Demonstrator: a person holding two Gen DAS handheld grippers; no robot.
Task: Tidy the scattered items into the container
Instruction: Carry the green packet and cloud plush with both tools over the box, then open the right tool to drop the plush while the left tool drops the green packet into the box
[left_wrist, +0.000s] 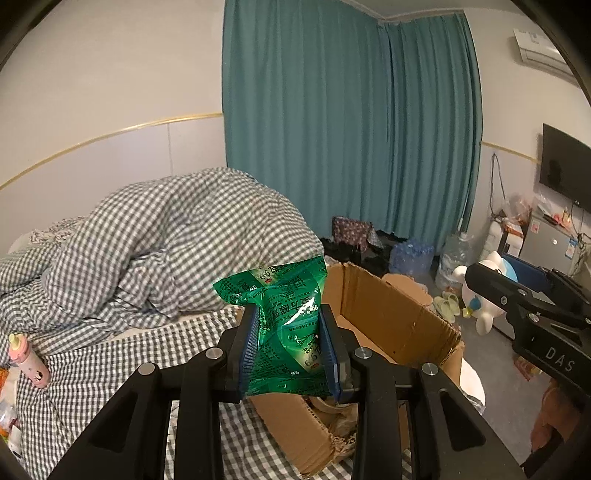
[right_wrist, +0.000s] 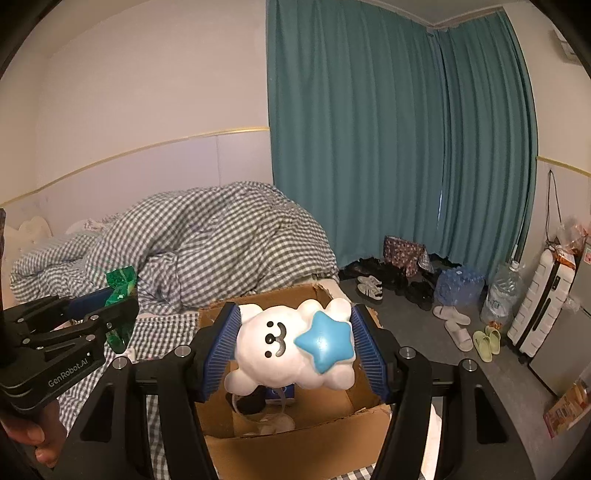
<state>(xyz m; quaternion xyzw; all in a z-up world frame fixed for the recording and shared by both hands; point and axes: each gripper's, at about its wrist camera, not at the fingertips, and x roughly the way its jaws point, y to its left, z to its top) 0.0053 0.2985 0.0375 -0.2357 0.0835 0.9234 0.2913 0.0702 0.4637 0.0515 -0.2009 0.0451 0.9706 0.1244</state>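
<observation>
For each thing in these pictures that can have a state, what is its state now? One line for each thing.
left gripper: shut on the green packet
green packet: held in the air, beside the box
right gripper: shut on the white toy
white toy: held above the box opening
cardboard box: open, some items already inside
pink bottle: lying on the bed
curtains: drawn shut

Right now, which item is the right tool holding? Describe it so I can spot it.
Find the cardboard box on the gingham bed. Above its opening, the right tool grips a white bear toy. Unlike the green packet, it carries a glossy blue star.
</observation>
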